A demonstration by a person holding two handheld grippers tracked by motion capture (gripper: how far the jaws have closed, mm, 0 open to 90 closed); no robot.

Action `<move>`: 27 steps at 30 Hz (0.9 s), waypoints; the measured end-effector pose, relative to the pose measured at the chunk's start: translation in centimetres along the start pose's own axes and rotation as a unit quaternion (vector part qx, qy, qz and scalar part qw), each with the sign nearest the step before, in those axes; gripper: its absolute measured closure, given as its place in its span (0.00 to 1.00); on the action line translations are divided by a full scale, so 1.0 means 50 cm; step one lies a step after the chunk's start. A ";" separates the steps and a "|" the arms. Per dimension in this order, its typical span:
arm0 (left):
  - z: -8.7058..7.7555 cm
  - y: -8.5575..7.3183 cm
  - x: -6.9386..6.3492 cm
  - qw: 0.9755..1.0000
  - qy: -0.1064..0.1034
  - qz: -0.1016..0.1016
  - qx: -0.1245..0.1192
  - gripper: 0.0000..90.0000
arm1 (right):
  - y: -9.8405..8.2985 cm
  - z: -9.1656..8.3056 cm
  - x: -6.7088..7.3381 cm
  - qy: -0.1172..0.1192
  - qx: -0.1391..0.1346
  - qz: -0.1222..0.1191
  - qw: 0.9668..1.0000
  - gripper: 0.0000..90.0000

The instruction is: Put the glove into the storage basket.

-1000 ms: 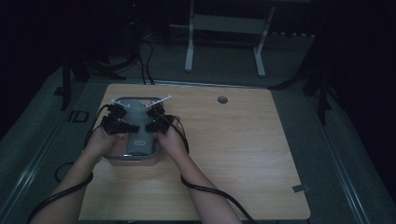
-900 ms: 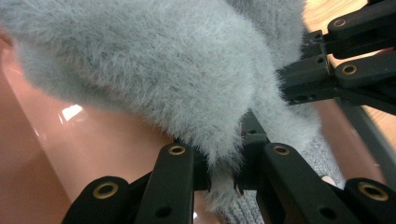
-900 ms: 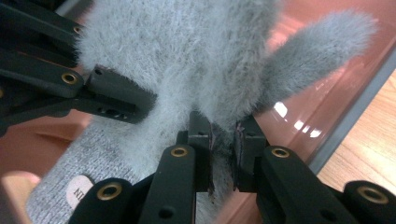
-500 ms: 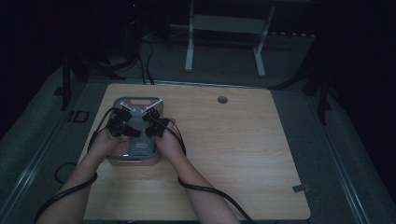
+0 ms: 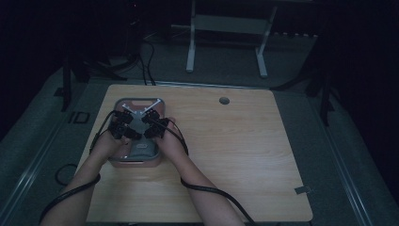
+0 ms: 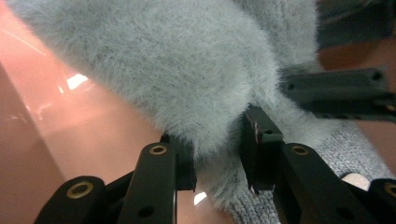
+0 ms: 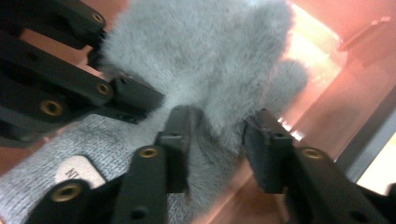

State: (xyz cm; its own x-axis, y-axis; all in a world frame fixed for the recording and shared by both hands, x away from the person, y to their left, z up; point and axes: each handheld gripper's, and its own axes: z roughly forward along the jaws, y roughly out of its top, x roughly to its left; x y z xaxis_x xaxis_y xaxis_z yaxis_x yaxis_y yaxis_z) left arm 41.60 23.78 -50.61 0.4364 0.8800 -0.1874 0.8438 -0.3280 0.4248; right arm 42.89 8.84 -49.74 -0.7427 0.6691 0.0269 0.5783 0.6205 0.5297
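The tabletop is a pale wooden rectangle with rounded corners; its whole right half and the strip along its near edge are bare. A small round hole sits near the far edge. Grey floor surrounds the tabletop, with a white frame stand beyond the far edge.

A pink tray with a grey rim stands on the left part of the tabletop, close to the left edge and well apart from the right edge. Inside it lies a grey furry glove with a knitted cuff.

Both forearms enter from the near edge and converge over the tray. The hands sit side by side, almost touching, with both tools pointing down into the tray.

The left hand-held gripper has a fold of the glove's fur between its jaws. The jaws have just been opening; the right-hand pad stands at the edge of the fur and the grip looks released.

The right hand-held gripper likewise straddles a tuft of the fur near the cuff. Its jaws have just been opening, and a gap shows beside the right-hand pad, so it is released. In its view the tray wall runs close on the right.
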 end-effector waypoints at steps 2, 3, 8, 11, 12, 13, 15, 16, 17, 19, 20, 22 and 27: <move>-0.001 0.003 -0.003 1.000 0.011 0.006 0.001 0.73 | 0.003 -0.005 0.000 0.000 -0.004 -0.003 1.000 0.61; -0.003 0.004 -0.004 1.000 0.009 0.005 0.000 0.72 | 0.004 -0.008 0.000 -0.004 -0.006 -0.001 1.000 0.61; -0.027 0.001 0.000 0.999 0.016 0.001 -0.032 0.56 | 0.005 -0.033 -0.010 0.000 -0.023 -0.001 1.000 0.55; -0.046 -0.004 0.002 0.998 0.009 -0.004 -0.064 0.47 | 0.005 -0.056 -0.022 0.007 -0.044 -0.003 0.999 0.50; -0.057 -0.009 0.004 0.997 -0.003 -0.006 -0.081 0.44 | 0.005 -0.064 -0.026 0.010 -0.051 -0.003 0.999 0.47; -0.062 -0.013 0.006 0.996 -0.014 -0.005 -0.091 0.40 | 0.004 -0.072 -0.032 0.011 -0.056 -0.001 0.998 0.45; -0.075 -0.022 0.005 0.993 -0.026 -0.013 -0.114 0.35 | 0.000 -0.085 -0.040 0.024 -0.067 0.003 0.997 0.42; -0.079 -0.025 0.003 0.992 -0.036 -0.011 -0.122 0.32 | -0.002 -0.091 -0.043 0.028 -0.074 0.007 0.997 0.38; -0.081 -0.028 0.001 0.991 -0.035 -0.012 -0.128 0.29 | -0.005 -0.095 -0.047 0.028 -0.079 0.006 0.996 0.34; -0.087 -0.041 -0.009 0.988 -0.024 -0.007 -0.156 0.18 | -0.017 -0.103 -0.057 0.050 -0.086 0.008 0.995 0.24; -0.088 -0.045 -0.012 0.986 -0.023 -0.004 -0.165 0.18 | -0.022 -0.104 -0.060 0.057 -0.086 0.001 0.995 0.21; -0.090 -0.053 -0.019 0.984 -0.025 0.002 -0.174 0.17 | -0.032 -0.107 -0.061 0.053 -0.090 -0.006 0.995 0.21; -0.097 -0.077 -0.034 0.979 -0.023 0.016 -0.202 0.15 | -0.063 -0.119 -0.069 0.058 -0.100 -0.023 0.993 0.18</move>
State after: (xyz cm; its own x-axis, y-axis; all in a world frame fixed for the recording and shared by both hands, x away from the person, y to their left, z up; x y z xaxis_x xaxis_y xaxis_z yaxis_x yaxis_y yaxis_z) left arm 36.09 25.21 -47.63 0.4825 0.8520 -0.2031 0.6402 -0.1848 0.7457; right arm 41.63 2.15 -46.46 -0.8071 0.5834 0.0903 0.4728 0.5472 0.6907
